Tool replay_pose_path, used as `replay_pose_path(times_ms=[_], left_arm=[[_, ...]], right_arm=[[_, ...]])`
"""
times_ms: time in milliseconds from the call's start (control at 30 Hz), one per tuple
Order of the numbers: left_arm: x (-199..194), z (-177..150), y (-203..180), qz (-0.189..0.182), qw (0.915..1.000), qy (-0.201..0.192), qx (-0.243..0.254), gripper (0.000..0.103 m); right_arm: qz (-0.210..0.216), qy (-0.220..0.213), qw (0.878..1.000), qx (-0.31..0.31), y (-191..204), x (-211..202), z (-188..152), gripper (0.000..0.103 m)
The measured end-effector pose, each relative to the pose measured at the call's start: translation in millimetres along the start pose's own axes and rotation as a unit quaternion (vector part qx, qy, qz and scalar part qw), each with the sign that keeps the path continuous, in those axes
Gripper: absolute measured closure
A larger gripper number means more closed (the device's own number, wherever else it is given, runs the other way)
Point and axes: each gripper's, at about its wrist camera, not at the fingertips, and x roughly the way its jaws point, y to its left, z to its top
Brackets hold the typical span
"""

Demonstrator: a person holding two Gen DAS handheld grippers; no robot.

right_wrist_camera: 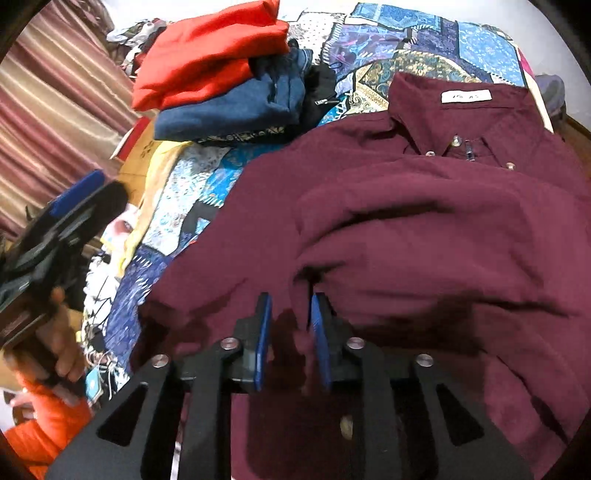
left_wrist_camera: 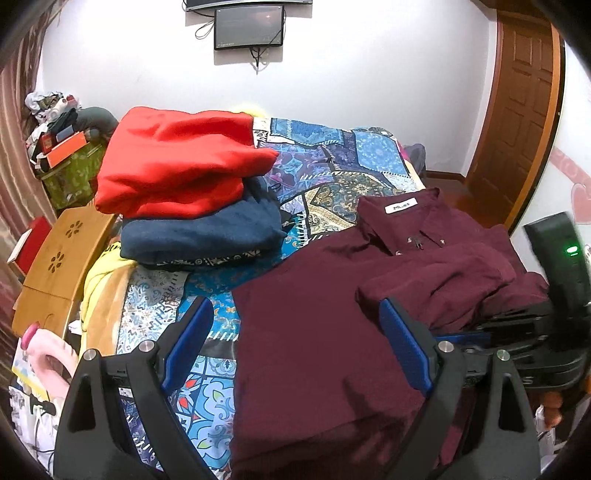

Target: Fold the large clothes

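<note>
Right gripper tilts down over the shirt on the bed, jaws slightly apart, fabric between, contact unclear. Left gripper hovers wide open, empty, at the shirt's left edge.

We've got a plain white wall with a small dark wall-mounted screen, a brown panelled wooden door on the right, striped maroon curtains on the left, and a bed under a blue patchwork bedspread.
</note>
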Motion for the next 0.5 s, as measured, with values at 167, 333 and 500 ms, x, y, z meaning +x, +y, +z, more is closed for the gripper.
replay_pose_path(times_ms=[167, 333, 500], left_arm=[[-4.7, 6.2, -19.5, -0.007, 0.9997, -0.01, 0.024, 0.012], [-2.7, 16.1, -54.2, -0.016, 0.9974, -0.015, 0.069, 0.01], [6.4, 22.6, -95.7, -0.03, 0.9925, -0.014, 0.117, 0.01]], right_arm=[[-0.029, -0.068, 0.997, 0.0, -12.8, -50.2, -15.7, 0.063], [-0.078, -0.136, 0.987, 0.033, -42.1, -101.0, -29.3, 0.061], [-0.137, -0.189, 0.969, 0.083, -82.9, -143.4, -45.2, 0.051]])
